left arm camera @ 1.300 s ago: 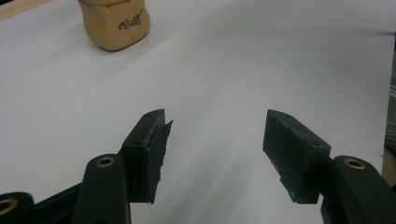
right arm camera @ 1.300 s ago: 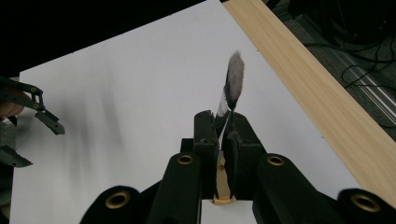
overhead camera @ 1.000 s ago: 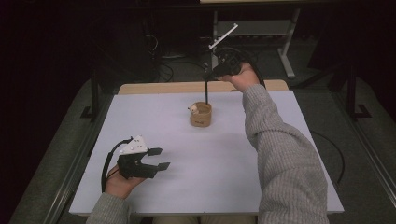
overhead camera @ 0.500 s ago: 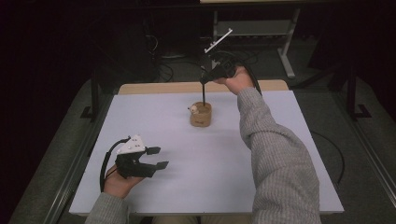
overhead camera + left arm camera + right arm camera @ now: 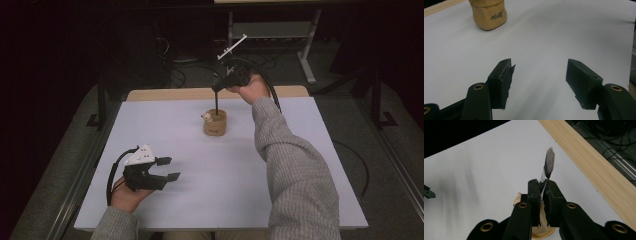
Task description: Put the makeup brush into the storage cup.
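I've got the right hand-held gripper (image 5: 543, 190) clamped on the makeup brush (image 5: 549, 165) above the wooden holder (image 5: 215, 123); keep it vertical, lower slowly; left hand-held gripper (image 5: 537, 75) idle, jaws apart.

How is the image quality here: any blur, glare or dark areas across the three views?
High view: the white table is evenly lit, the surroundings are nearly black. Right gripper view: the brush clamped in the right gripper has a soft, blurred tip; the jaws are sharp. Left gripper view: the left gripper is sharp, the tan cup slightly soft; no glare.
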`<state>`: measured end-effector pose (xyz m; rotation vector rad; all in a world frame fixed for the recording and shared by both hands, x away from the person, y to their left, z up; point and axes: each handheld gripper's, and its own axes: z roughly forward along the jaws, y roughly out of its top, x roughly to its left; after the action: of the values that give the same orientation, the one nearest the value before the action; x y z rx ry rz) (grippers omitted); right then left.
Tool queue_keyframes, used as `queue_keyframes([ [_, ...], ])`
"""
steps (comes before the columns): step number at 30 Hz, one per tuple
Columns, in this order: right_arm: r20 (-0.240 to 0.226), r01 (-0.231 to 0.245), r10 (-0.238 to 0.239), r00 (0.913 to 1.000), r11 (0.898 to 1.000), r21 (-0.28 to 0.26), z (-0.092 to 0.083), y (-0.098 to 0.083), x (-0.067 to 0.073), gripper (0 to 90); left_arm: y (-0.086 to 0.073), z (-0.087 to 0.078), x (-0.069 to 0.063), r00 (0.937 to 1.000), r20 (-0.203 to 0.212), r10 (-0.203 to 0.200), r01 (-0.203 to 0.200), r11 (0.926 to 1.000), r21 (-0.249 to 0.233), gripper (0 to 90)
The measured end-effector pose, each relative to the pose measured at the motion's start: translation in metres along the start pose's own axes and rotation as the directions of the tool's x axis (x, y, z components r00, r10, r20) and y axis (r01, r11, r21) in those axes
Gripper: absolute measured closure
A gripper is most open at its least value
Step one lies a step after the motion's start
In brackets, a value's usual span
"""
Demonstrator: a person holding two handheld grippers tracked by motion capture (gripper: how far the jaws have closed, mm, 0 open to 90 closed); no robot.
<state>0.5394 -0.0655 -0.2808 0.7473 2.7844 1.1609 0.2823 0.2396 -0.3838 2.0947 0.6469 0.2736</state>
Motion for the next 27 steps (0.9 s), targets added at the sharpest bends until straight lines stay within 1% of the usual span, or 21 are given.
queue_keyframes([
  [6, -0.001, 0.005, -0.005, 1.0, 1.0, 0.006, 0.003, 0.0, 0.002, 82.7, 0.0, 0.0, 0.0, 1.0, 0.0, 0.003, -0.003, 1.0, 0.0, 37.3],
  [10, 0.003, 0.0, 0.0, 1.0, 1.0, 0.001, 0.004, -0.002, 0.002, 82.7, 0.0, 0.001, -0.001, 1.0, 0.002, -0.007, 0.007, 1.0, -0.003, 37.2],
  [12, 0.001, -0.006, 0.006, 1.0, 1.0, -0.005, 0.004, -0.004, 0.001, 82.7, 0.0, 0.001, -0.001, 1.0, 0.003, -0.005, 0.005, 1.0, -0.001, 37.2],
  [14, 0.0, -0.01, 0.01, 1.0, 1.0, 0.0, 0.007, -0.007, 0.001, 82.7, -0.001, 0.001, 0.0, 1.0, 0.004, -0.001, 0.001, 1.0, 0.005, 37.0],
  [17, -0.003, -0.019, 0.019, 0.9998, 1.0, 0.006, 0.01, -0.014, 0.0, 82.7, -0.002, 0.001, 0.0, 1.0, 0.005, -0.008, 0.008, 1.0, 0.004, 36.4],
  [18, -0.004, -0.015, 0.015, 0.9999, 1.0, 0.002, 0.011, -0.015, 0.0, 82.7, -0.001, 0.0, 0.001, 1.0, 0.004, -0.005, 0.004, 1.0, 0.005, 36.3],
  [19, -0.007, -0.025, 0.025, 0.9997, 1.0, -0.001, 0.011, -0.017, 0.0, 82.7, -0.001, 0.0, 0.001, 1.0, 0.003, -0.004, 0.004, 1.0, 0.003, 36.3],
  [20, -0.006, -0.025, 0.025, 0.9997, 1.0, 0.0, 0.011, -0.018, -0.001, 82.7, -0.001, 0.0, 0.001, 1.0, 0.002, -0.001, 0.001, 1.0, 0.002, 36.3],
  [23, -0.006, -0.031, 0.031, 0.9995, 1.0, -0.001, 0.011, -0.022, -0.001, 82.7, -0.001, 0.001, 0.0, 1.0, 0.002, -0.008, 0.008, 1.0, 0.004, 36.1],
  [26, -0.007, -0.035, 0.035, 0.9994, 0.999, -0.01, 0.01, -0.025, -0.001, 82.7, -0.001, 0.001, 0.0, 1.0, 0.004, -0.003, 0.003, 1.0, 0.007, 35.7],
  [27, -0.007, -0.037, 0.037, 0.9993, 0.999, -0.011, 0.009, -0.025, -0.001, 82.7, -0.001, 0.001, 0.0, 1.0, 0.006, -0.007, 0.007, 1.0, 0.004, 35.6],
])
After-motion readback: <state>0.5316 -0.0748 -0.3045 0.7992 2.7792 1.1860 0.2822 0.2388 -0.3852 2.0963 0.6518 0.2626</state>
